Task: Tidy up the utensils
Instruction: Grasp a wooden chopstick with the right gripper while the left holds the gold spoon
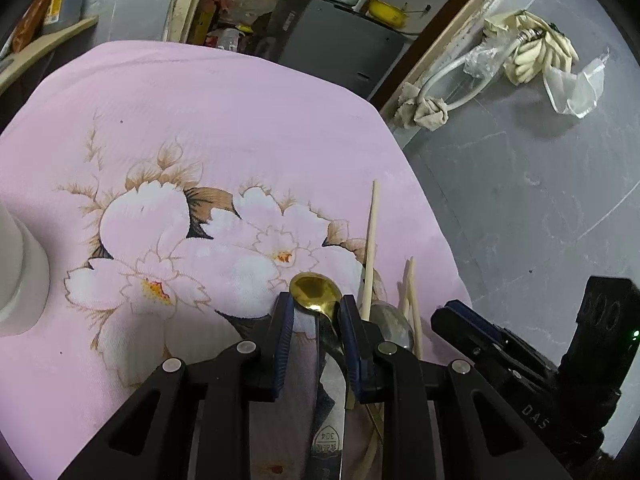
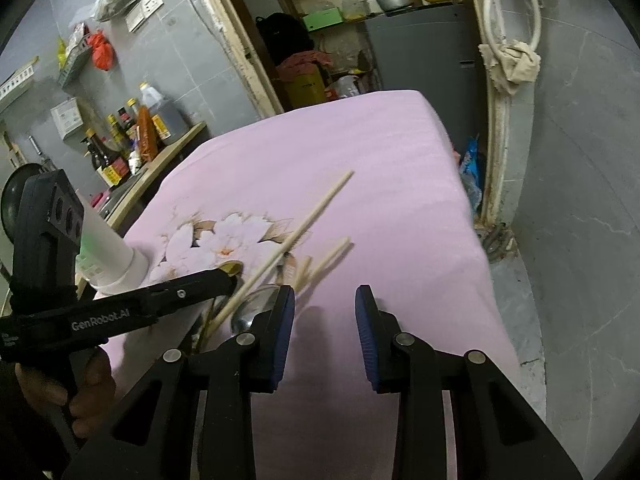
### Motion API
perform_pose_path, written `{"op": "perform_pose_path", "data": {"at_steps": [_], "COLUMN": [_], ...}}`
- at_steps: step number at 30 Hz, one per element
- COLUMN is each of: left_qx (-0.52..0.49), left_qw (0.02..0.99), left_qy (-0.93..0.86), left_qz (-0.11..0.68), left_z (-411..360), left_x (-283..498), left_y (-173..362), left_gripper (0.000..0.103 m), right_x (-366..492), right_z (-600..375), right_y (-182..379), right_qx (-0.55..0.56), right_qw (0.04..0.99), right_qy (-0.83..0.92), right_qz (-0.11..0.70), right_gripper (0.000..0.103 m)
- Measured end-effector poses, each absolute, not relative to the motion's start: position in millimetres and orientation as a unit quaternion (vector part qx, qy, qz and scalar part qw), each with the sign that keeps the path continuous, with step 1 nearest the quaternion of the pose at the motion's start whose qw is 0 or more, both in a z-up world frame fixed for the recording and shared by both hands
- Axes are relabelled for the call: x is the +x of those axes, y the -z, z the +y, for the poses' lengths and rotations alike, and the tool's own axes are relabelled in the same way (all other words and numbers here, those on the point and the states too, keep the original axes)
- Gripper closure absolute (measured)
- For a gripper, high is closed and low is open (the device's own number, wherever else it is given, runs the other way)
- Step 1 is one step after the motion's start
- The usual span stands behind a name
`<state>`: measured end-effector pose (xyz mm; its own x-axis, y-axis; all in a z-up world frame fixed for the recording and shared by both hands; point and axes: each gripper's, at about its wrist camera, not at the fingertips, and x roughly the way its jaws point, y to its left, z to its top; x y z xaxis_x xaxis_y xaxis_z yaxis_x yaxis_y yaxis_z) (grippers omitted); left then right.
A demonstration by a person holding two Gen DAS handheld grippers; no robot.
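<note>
My left gripper (image 1: pixel 316 308) sat low over the pink flowered tablecloth (image 1: pixel 240 120), its blue-padded jaws parted only narrowly around the gold spoon (image 1: pixel 314 290). The spoon's bowl poked out just past the fingertips, and its handle ran back between the pads; I could not tell whether the pads actually pinched it or merely flanked it. A steel utensil handle stamped 304 (image 1: pixel 330 420) lay on the cloth directly beneath that gripper. Just to its right rested a silver spoon (image 1: pixel 392 326), with one long bamboo chopstick (image 1: pixel 370 248) lying beside it and two shorter-looking chopsticks (image 1: pixel 412 300) a little farther right, near the table's edge. A white cylindrical holder (image 1: pixel 20 268) stood upright at the far left of the cloth.

My right gripper (image 2: pixel 325 300) hovered above a bare stretch of the cloth with its jaws spread wide and nothing between them. From there I saw the left gripper (image 2: pixel 230 276) reaching in over the utensil pile, and the long chopstick (image 2: pixel 304 224) angled away across the flower print.
</note>
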<state>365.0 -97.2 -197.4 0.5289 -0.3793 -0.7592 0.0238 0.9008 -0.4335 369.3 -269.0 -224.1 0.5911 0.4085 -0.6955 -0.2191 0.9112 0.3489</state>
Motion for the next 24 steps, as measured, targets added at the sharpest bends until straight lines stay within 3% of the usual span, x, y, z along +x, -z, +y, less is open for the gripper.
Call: {"op": "perform_pose_path", "data": {"at_steps": [3, 5, 6, 8, 12, 24], "left_qx": [-0.198, -0.206, -0.207, -0.212, -0.213, -0.149], "left_qw": [0.851, 0.847, 0.843, 0.841, 0.836, 0.829], "left_qy": [0.118, 0.118, 0.12, 0.122, 0.128, 0.15], "left_qz": [0.471, 0.476, 0.482, 0.483, 0.489, 0.518], "left_z": [-93.9, -91.0, -90.7, -88.8, -88.4, -102.5], "left_x": [365.1, 364.8, 364.5, 360.8, 362.1, 374.7], "left_y": [197.9, 198.5, 199.4, 199.9, 200.3, 198.4], "left_gripper": [0.084, 0.09, 0.097, 0.097, 0.097, 0.094], "right_x": [372.2, 373.8, 374.3, 375.0, 376.4, 384.7], "right_z": [-265.1, -261.0, -258.5, -255.6, -260.3, -252.6], "right_y": [225.4, 226.3, 225.9, 227.3, 229.4, 226.5], "right_qx": [0.113, 0.111, 0.108, 0.101, 0.098, 0.102], "right_qw": [0.881, 0.878, 0.877, 0.875, 0.871, 0.861], "right_qy": [-0.186, -0.193, -0.197, -0.196, -0.181, -0.16], "right_qz": [0.42, 0.424, 0.425, 0.431, 0.446, 0.471], "right_gripper": [0.075, 0.075, 0.075, 0.076, 0.088, 0.088]}}
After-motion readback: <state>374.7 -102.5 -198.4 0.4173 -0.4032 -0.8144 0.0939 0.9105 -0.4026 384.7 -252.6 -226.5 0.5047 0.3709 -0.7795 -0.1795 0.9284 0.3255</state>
